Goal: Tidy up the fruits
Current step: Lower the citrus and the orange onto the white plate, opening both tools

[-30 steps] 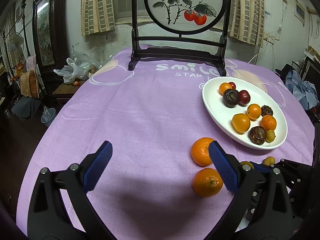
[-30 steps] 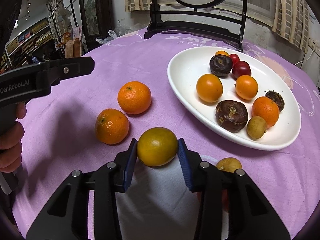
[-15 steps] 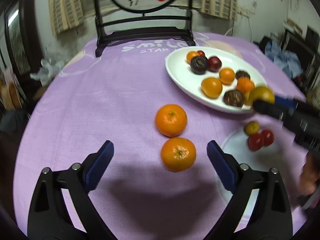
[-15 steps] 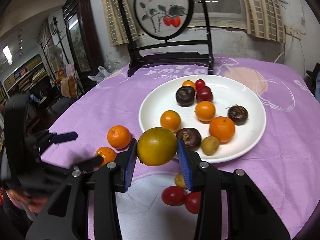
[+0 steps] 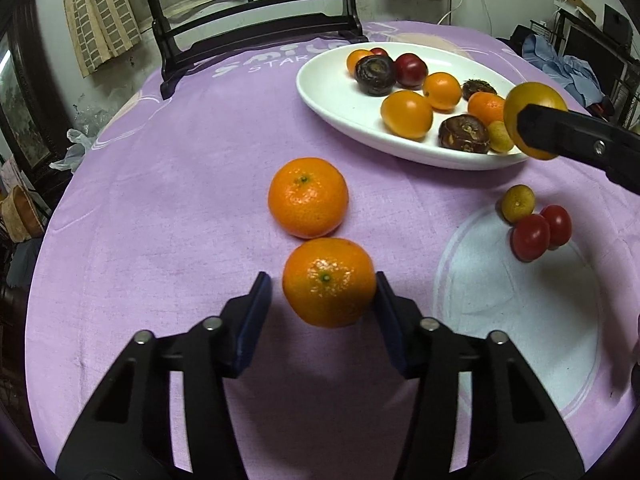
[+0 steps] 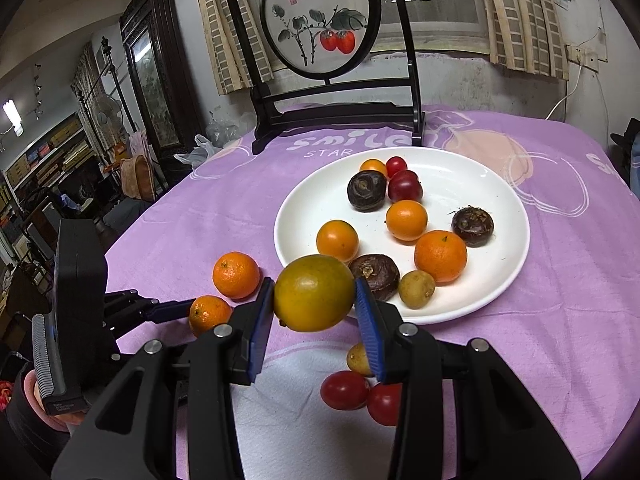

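We hold a yellow-green citrus (image 6: 314,293) clamped between the right gripper (image 6: 315,312) pads, lifted above the near rim of the white plate (image 6: 516,264), so the step in hand is, we judge, to set it down among the fruit already there. The bare patch toward the plate's left side looks the safest landing: we want to come in low over the rim, lower until the fruit rests, and only then ease the jaws apart, since a round fruit dropped from any height will roll into its neighbours. At the same time our left gripper (image 5: 324,312) brackets the nearer mandarin (image 5: 329,282) on the purple tablecloth (image 5: 160,200); its right pad seems to touch the peel while a sliver of gap shows at the left pad, so we cannot tell for sure whether that grip is firm yet. We should centre the pads on its widest part and squeeze gently. The second mandarin (image 5: 307,197) sits just behind it, almost touching, so we lift straight up rather than push forward. Two cherry tomatoes (image 5: 540,230) and a small yellow-green fruit (image 5: 517,202) wait on the cloth, well apart from both.
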Tool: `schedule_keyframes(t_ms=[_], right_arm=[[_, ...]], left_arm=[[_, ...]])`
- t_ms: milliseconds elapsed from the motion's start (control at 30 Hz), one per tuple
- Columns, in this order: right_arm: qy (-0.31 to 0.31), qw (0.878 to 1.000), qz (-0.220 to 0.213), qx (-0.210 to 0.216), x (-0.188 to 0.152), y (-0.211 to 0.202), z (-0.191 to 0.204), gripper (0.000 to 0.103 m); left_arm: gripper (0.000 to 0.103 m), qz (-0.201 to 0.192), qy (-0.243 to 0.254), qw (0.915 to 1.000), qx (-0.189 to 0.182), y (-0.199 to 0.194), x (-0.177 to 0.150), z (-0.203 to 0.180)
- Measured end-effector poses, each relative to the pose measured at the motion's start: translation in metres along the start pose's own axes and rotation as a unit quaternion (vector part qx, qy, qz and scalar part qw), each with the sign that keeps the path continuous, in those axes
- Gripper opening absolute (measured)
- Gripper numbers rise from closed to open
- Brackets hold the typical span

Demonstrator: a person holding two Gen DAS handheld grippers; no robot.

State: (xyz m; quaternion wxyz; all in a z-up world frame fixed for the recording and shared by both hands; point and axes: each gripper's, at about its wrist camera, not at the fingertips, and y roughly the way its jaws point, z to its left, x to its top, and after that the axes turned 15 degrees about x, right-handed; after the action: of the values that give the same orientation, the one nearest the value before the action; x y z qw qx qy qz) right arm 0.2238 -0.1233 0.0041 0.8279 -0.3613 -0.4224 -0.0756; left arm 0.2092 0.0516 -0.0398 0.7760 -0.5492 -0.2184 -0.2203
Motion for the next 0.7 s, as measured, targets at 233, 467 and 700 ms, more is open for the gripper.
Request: schedule_keyframes(t_ms=[233, 467, 700], right_arm=[[0.000, 1.000, 0.001, -0.001, 0.000, 0.001, 0.000, 0.041], [0.000, 1.000, -0.010, 0.004, 0.003, -0.003, -0.002, 0.041], [0.050, 0.996, -0.072, -0.018, 0.020, -0.025, -0.040, 0.041]], left_arm=[[0.045, -0.008, 0.013, 0.9999, 0.008, -0.003, 0.000, -0.006], [0.044, -0.017, 0.010, 0.9998, 0.007, -0.012, 0.000, -0.005], [0.044, -0.077, -0.024, 0.9963, -0.030, -0.048, 0.031, 0.003]])
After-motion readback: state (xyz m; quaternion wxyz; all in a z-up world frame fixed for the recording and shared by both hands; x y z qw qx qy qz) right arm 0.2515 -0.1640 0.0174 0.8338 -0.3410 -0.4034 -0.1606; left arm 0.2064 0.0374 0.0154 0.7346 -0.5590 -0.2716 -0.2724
